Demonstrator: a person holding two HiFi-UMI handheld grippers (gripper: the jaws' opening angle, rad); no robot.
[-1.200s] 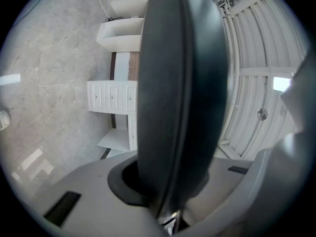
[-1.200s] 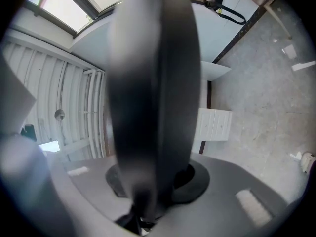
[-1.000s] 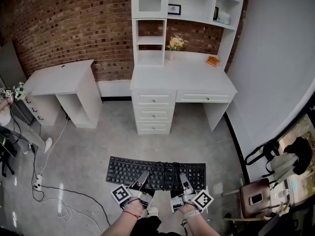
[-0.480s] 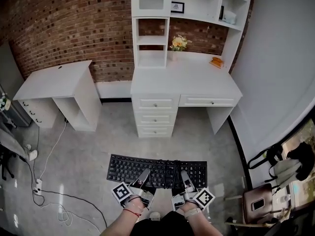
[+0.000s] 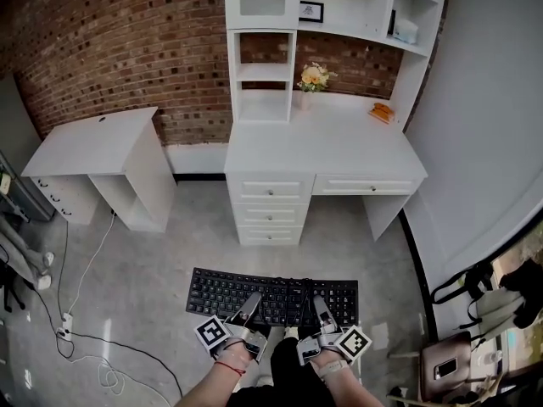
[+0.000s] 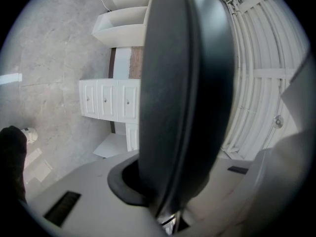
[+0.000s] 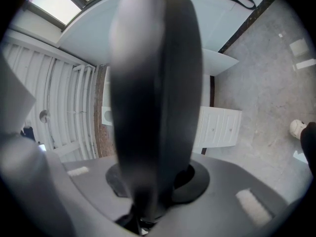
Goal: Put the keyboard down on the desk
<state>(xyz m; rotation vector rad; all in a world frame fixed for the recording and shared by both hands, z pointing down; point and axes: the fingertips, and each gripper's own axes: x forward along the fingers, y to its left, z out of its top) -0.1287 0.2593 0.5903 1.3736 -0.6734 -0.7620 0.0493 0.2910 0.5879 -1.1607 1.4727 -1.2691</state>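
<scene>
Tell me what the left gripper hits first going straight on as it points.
The left gripper, shut on the keyboard, would probably meet the drawer front of the white desk first; only open floor between, depth unclear.

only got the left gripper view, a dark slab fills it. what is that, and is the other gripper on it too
Observer: It's a black keyboard, held flat above the floor. The left gripper is shut on its near edge.
Operator: and the right one
Observer: The right gripper is shut on the same near edge, to the right of the left one.
Operator: where's the desk
Observer: The white desk stands ahead against the brick wall, beyond the keyboard. Flowers and an orange item sit near the back of its top.
</scene>
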